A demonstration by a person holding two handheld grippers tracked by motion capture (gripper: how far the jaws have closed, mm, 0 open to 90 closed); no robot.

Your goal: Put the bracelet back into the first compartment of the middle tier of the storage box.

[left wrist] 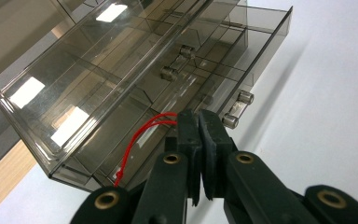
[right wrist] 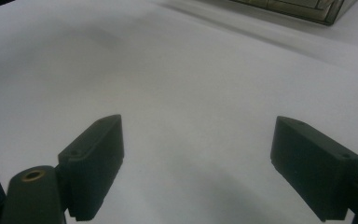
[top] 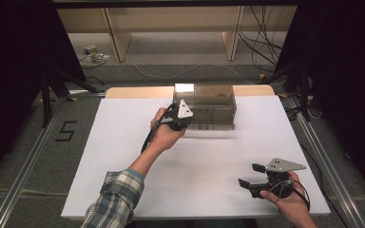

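Left gripper (left wrist: pixel 199 122) pinches, seemingly, thin red string (left wrist: pixel 137 140).

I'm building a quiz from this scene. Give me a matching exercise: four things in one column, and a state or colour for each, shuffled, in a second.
Things:
1. left gripper
2. right gripper
3. drawer box
4. string

States or colours:
A. red
B. jaws spread apart over bare white table
C. clear smoky plastic, one drawer slid partly out
D. jaws pressed together at the box

Pairs: 1-D, 2-B, 3-C, 4-A
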